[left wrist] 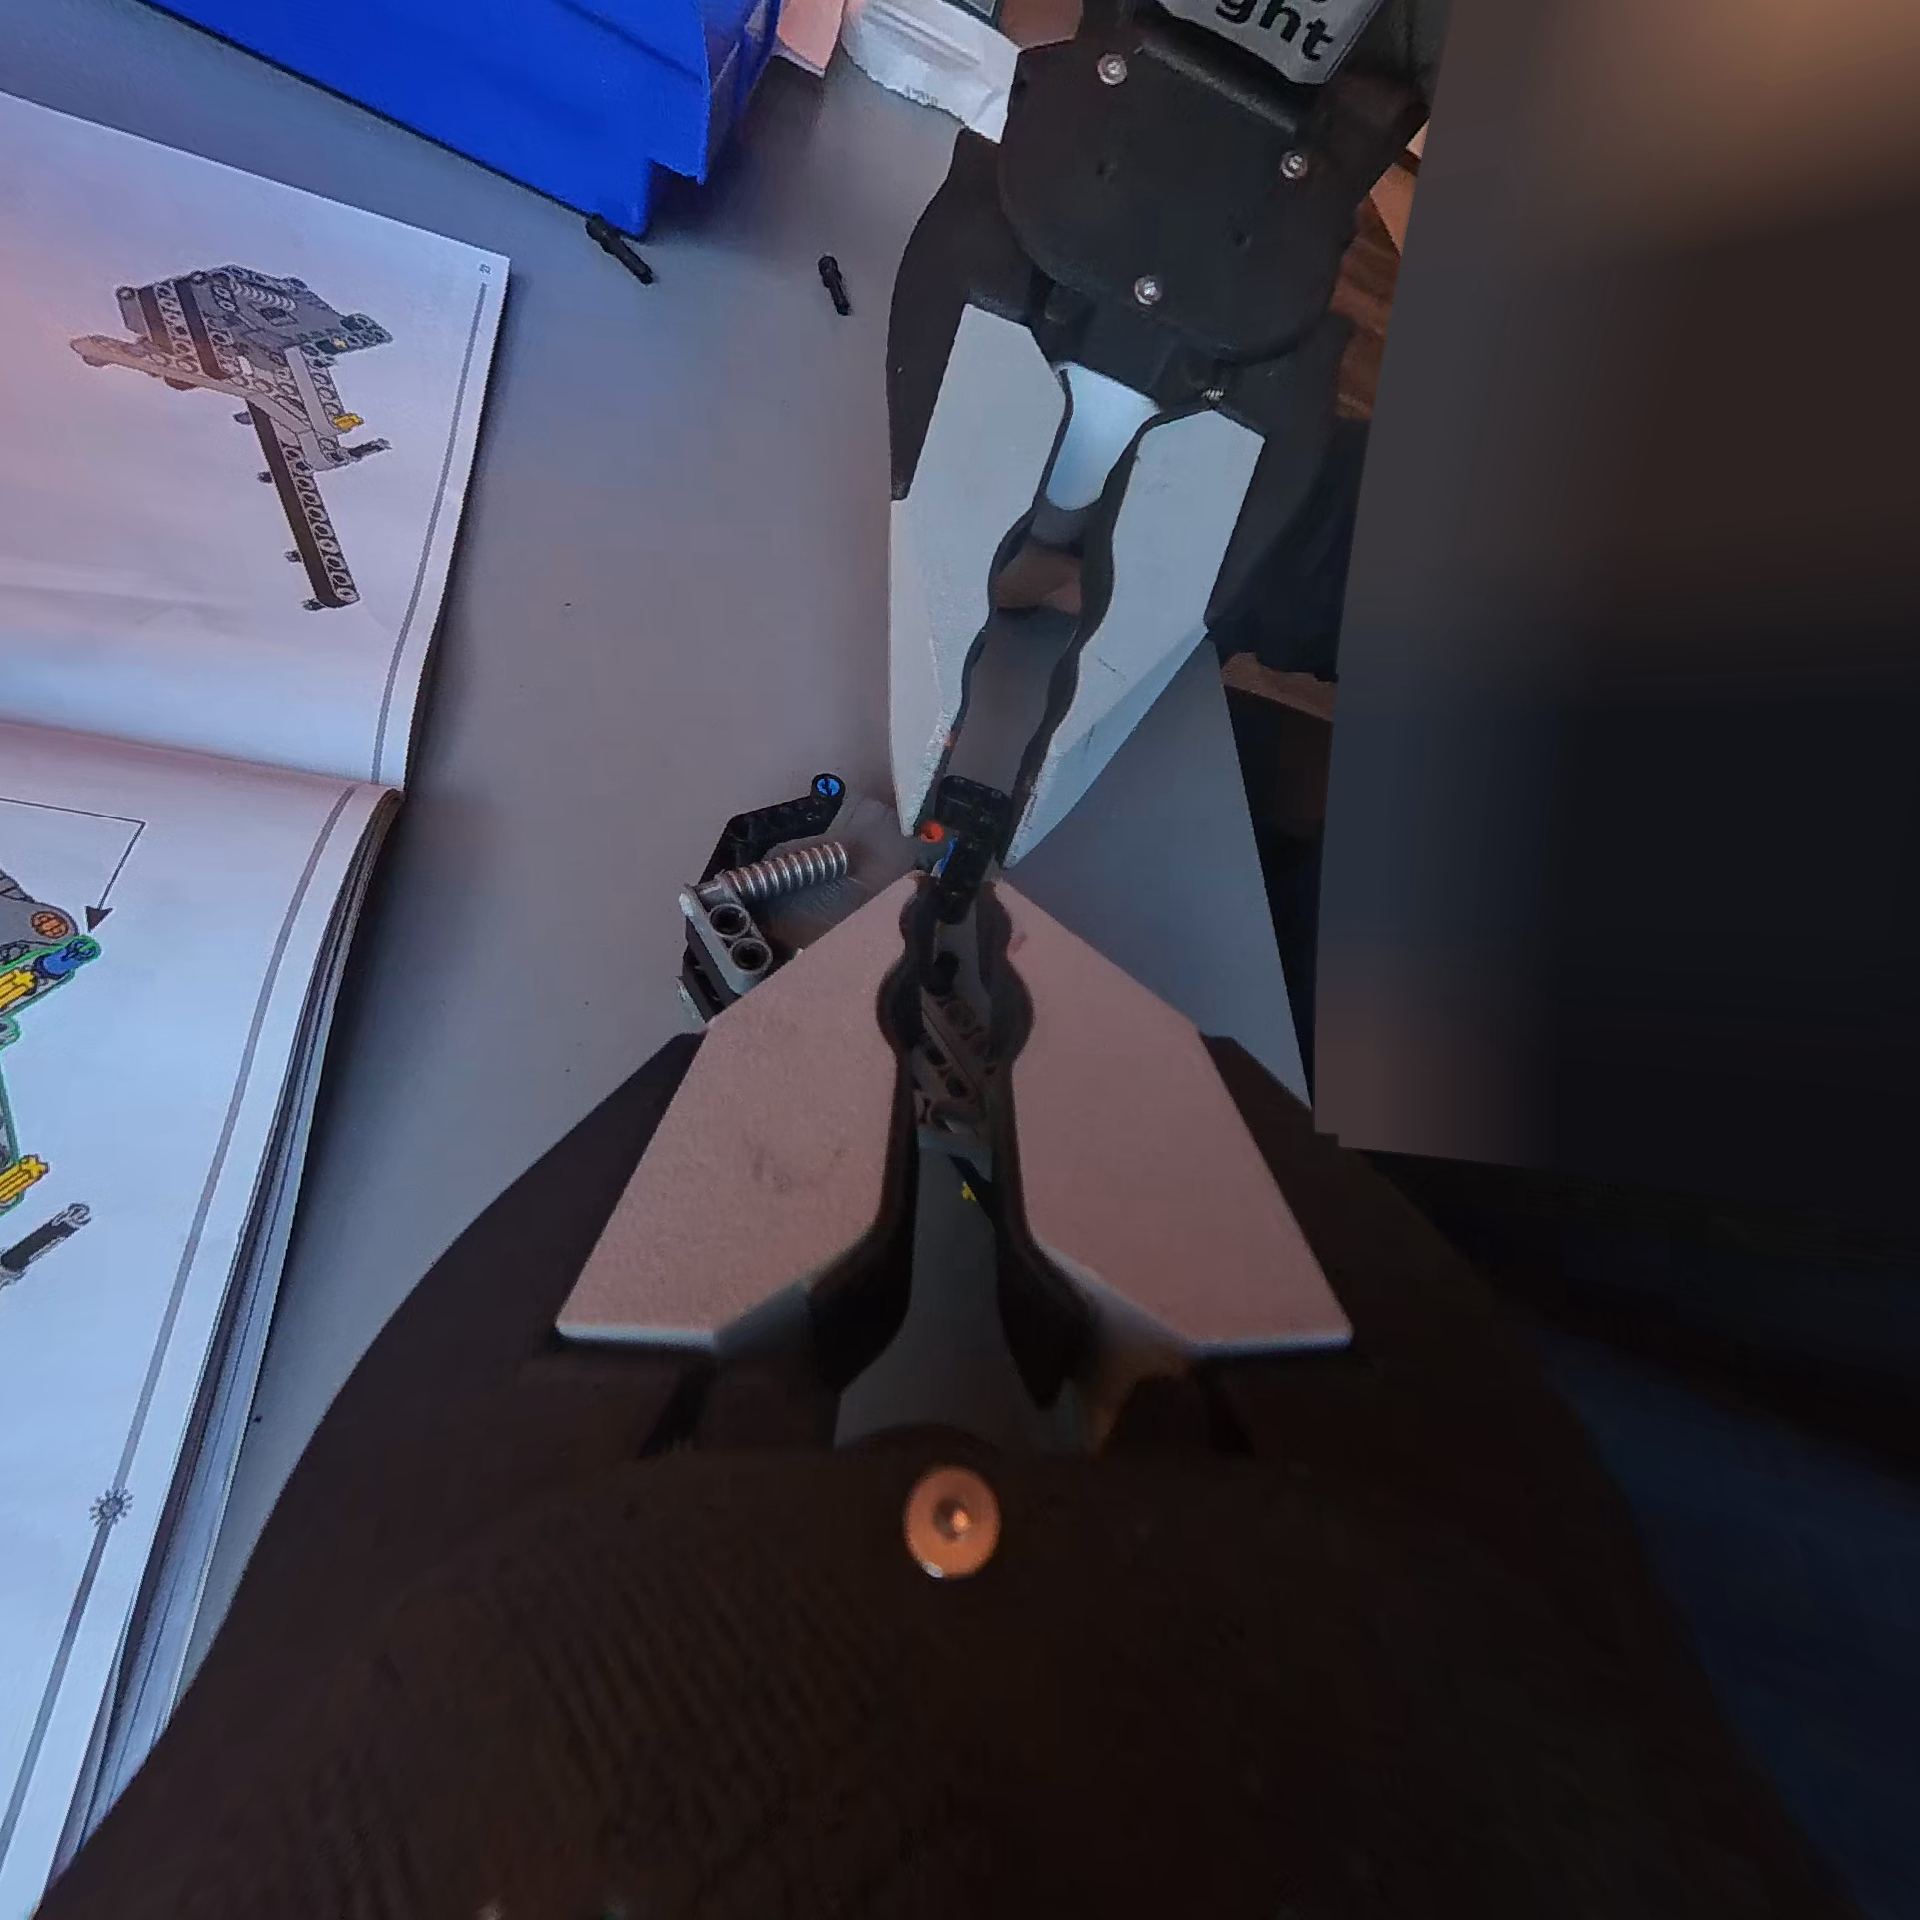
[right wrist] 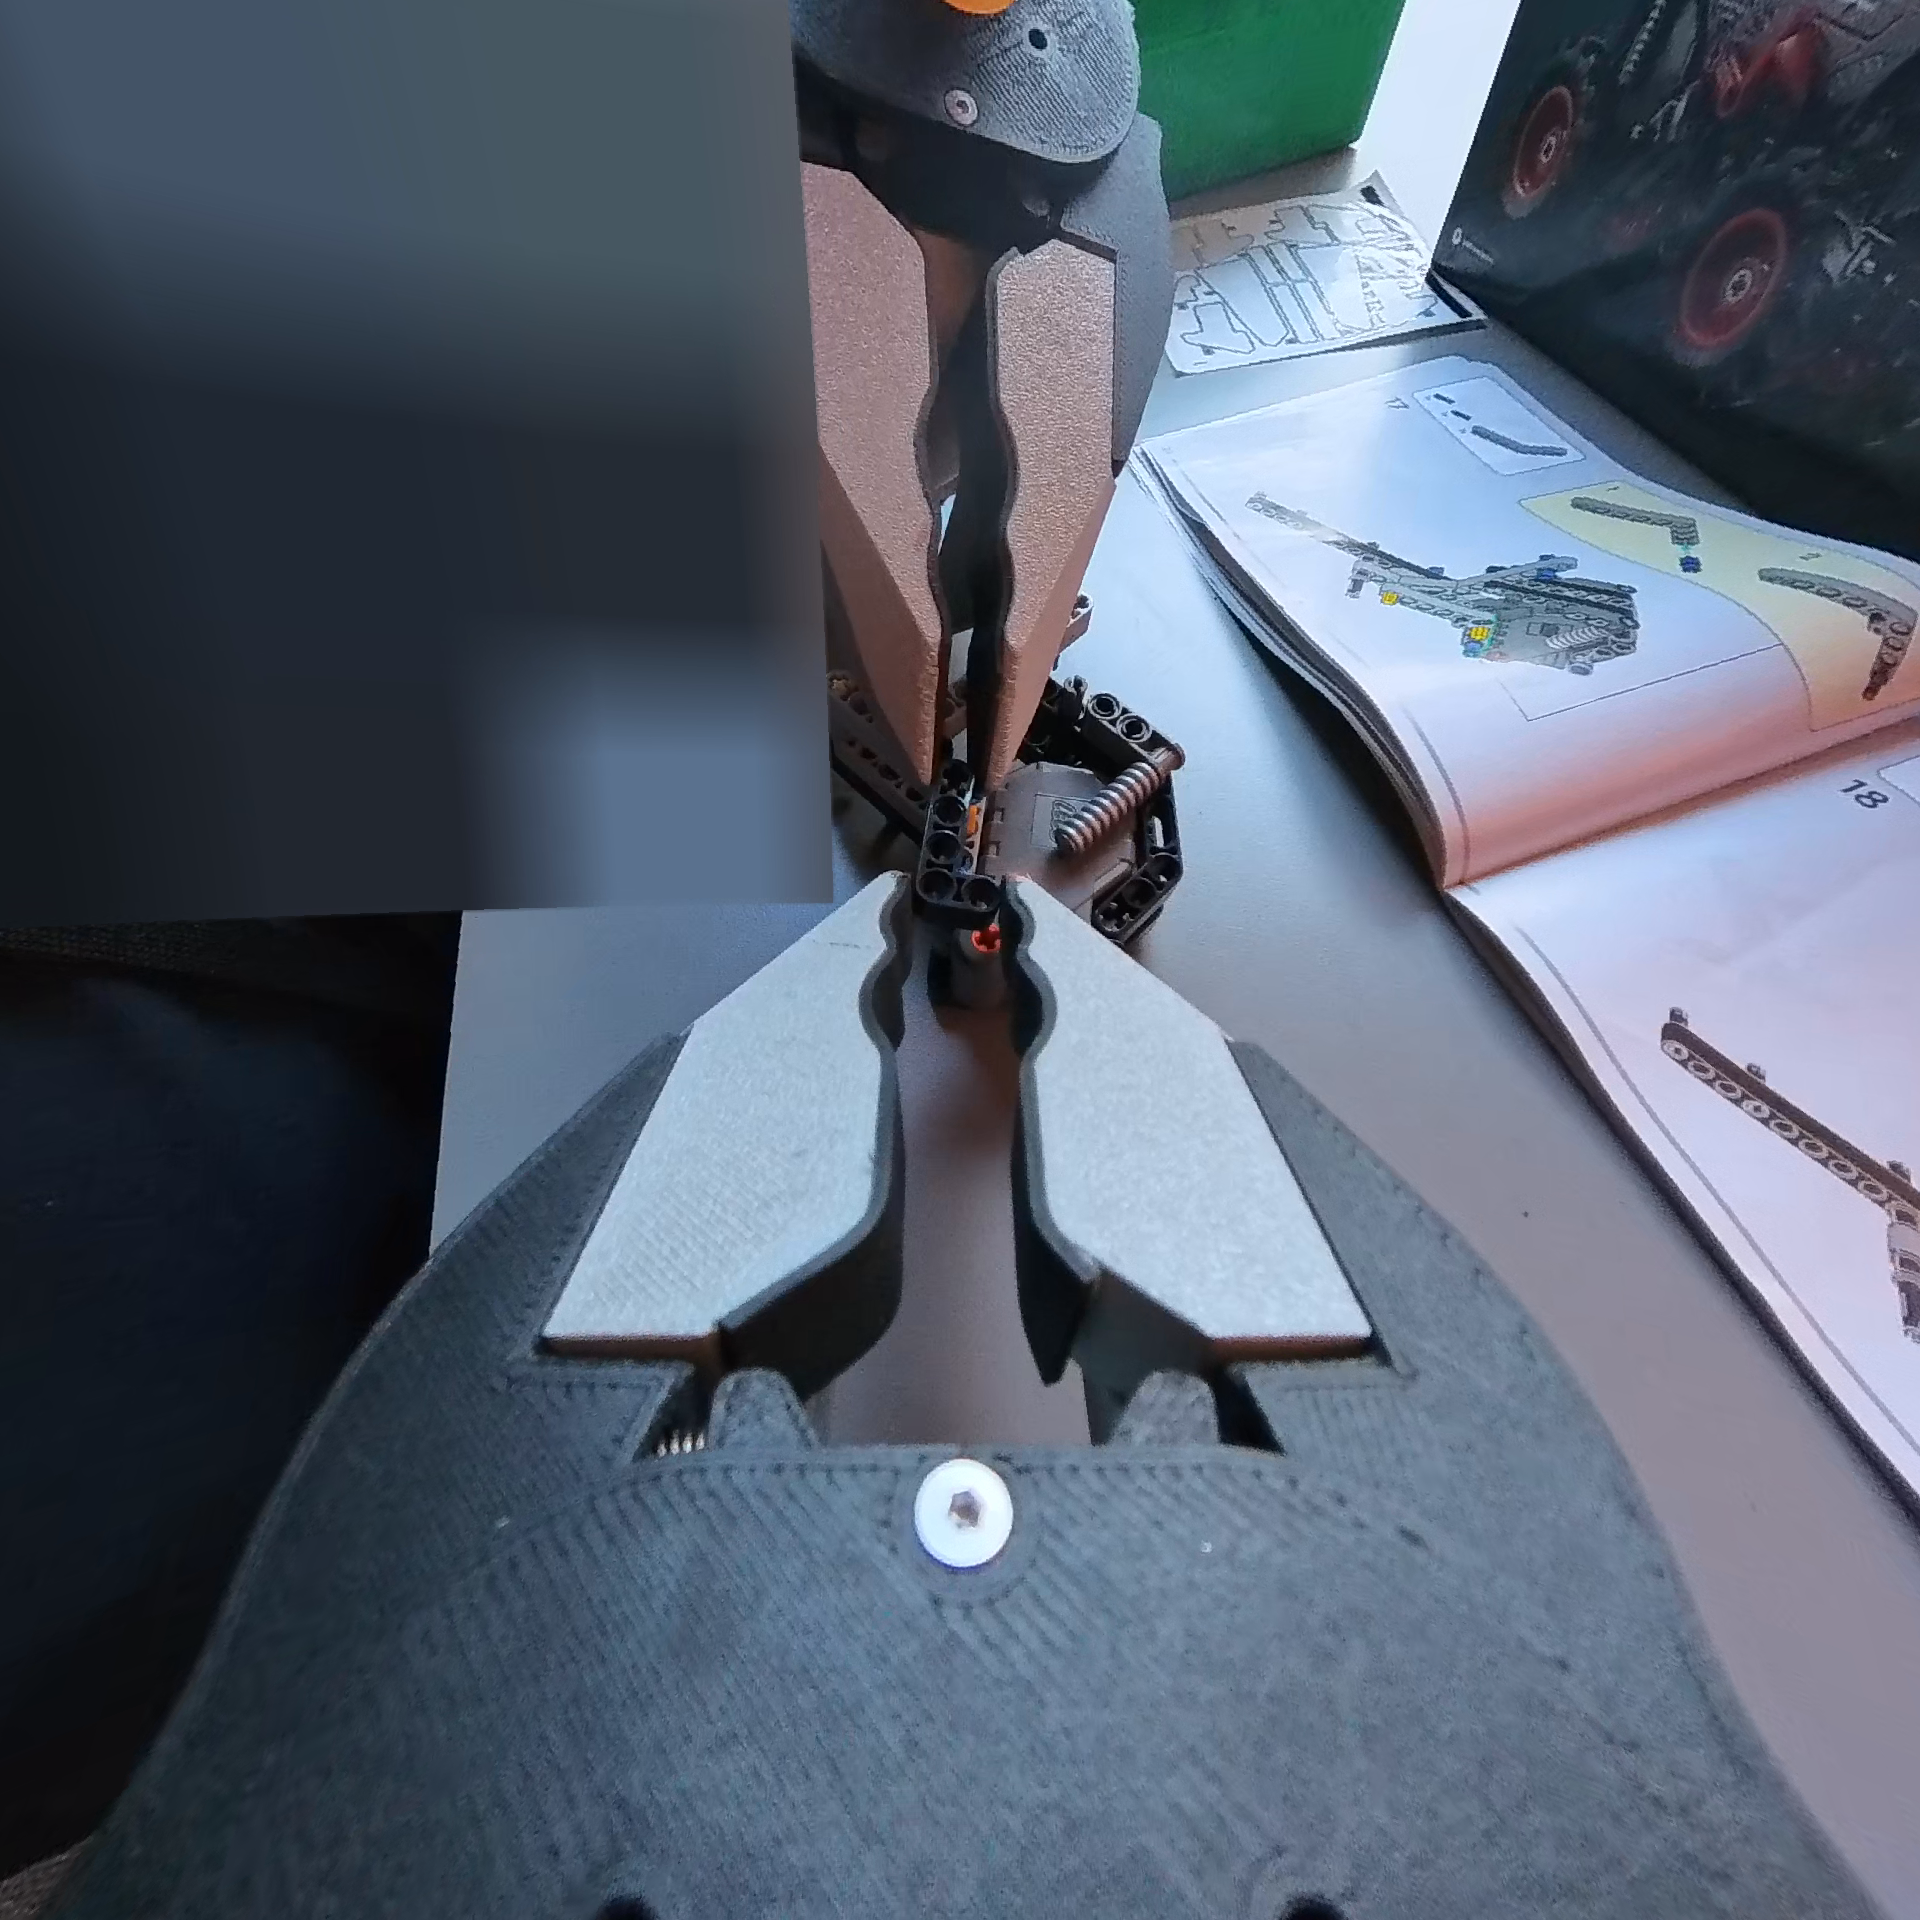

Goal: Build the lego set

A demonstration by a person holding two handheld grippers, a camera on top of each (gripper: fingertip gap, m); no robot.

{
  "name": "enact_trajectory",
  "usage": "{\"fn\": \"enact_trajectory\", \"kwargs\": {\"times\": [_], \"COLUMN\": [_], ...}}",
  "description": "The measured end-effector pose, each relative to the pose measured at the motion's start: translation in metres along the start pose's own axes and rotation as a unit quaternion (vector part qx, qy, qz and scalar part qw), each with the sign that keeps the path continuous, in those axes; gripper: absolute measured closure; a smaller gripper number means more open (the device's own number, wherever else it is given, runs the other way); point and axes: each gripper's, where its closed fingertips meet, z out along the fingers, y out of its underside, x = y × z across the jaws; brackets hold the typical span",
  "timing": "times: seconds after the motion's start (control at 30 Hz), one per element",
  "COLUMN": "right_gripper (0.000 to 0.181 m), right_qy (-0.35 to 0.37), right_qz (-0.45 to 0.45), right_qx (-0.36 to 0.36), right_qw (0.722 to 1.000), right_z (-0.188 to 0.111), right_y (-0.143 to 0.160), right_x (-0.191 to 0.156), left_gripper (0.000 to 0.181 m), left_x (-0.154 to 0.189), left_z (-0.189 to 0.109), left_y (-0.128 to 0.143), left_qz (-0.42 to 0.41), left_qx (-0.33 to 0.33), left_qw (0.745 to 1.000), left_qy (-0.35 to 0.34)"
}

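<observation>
The lego assembly [right wrist: 1132, 831] is a black beam frame with a grey coil part [right wrist: 1107, 810] and rests on the grey table. It also shows in the left wrist view [left wrist: 748, 914]. My left gripper [left wrist: 951, 888] is shut on a beam of the assembly [left wrist: 951, 1049] that runs between its fingers. My right gripper [right wrist: 951, 896] comes from the opposite side, tip to tip with the left. It is shut on a small black beam piece [right wrist: 951, 862] with a red pin [right wrist: 985, 940], held against the assembly. The right gripper [left wrist: 961, 821] and the left gripper [right wrist: 971, 774] each show in the other's view.
An open instruction booklet [left wrist: 208, 520] lies left of the left gripper, also in the right wrist view [right wrist: 1558, 675]. A blue bin [left wrist: 520, 83] stands at the back with two loose black pins [left wrist: 620, 249] [left wrist: 834, 283] nearby. A green box [right wrist: 1268, 83], a sticker sheet [right wrist: 1299, 281] and the set's box [right wrist: 1714, 208] lie at the far right. The tips of both grippers are at nearly the same place.
</observation>
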Motion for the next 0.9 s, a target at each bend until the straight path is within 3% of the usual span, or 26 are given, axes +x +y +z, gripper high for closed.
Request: {"fn": "enact_trajectory", "kwargs": {"times": [0.53, 0.9], "right_gripper": [0.168, 0.162], "right_qy": [0.008, -0.006], "right_qz": [-0.023, -0.030], "right_qx": [0.002, 0.051], "right_qw": [1.000, 0.998], "right_z": [-0.003, -0.005], "right_y": [-0.001, -0.023], "right_x": [0.000, -0.004], "left_gripper": [0.176, 0.176], "left_x": [0.000, 0.002], "left_z": [0.000, 0.001], "left_y": [0.001, 0.001], "left_qz": [0.002, 0.008], "left_qx": [-0.003, -0.006], "left_qw": [1.000, 1.000], "left_qy": [-0.002, 0.000]}}
